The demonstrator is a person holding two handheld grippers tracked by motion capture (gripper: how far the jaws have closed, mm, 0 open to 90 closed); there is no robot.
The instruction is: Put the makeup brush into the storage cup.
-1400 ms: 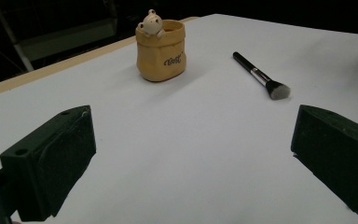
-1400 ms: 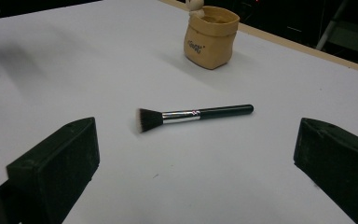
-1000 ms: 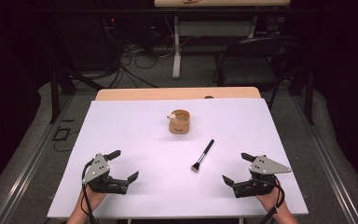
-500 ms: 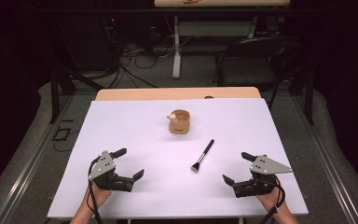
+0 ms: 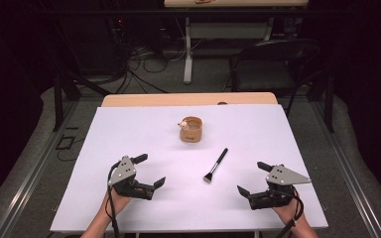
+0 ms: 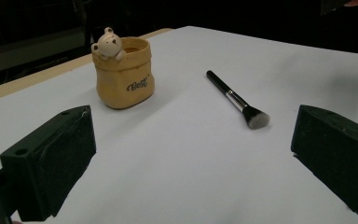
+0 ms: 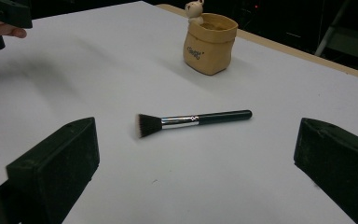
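The brush lies flat on the white surface, between the two tongs and a little ahead of both. Its long axis runs on a slant: bristles toward the person and slightly left, black handle pointing away and to the right, roughly toward the far right of the pot. The pot, a tan sack shape with a small bear on its rim, stands upright beyond the brush, well apart from it.

The left tongs are spread wide and hold nothing; the right tongs are likewise spread and empty. Both hover low near the front edge. The bristle end sits about midway between them, perhaps a touch nearer the right pair. In the right gripper view the brush lies crosswise right between the jaws, so that hand looks best placed to close across the handle. From the left gripper view the brush lies off to the right, running away.

The surface is a plain white sheet over a wooden top. Behind it the room is dark, with a chair, cables on the floor and another table's legs
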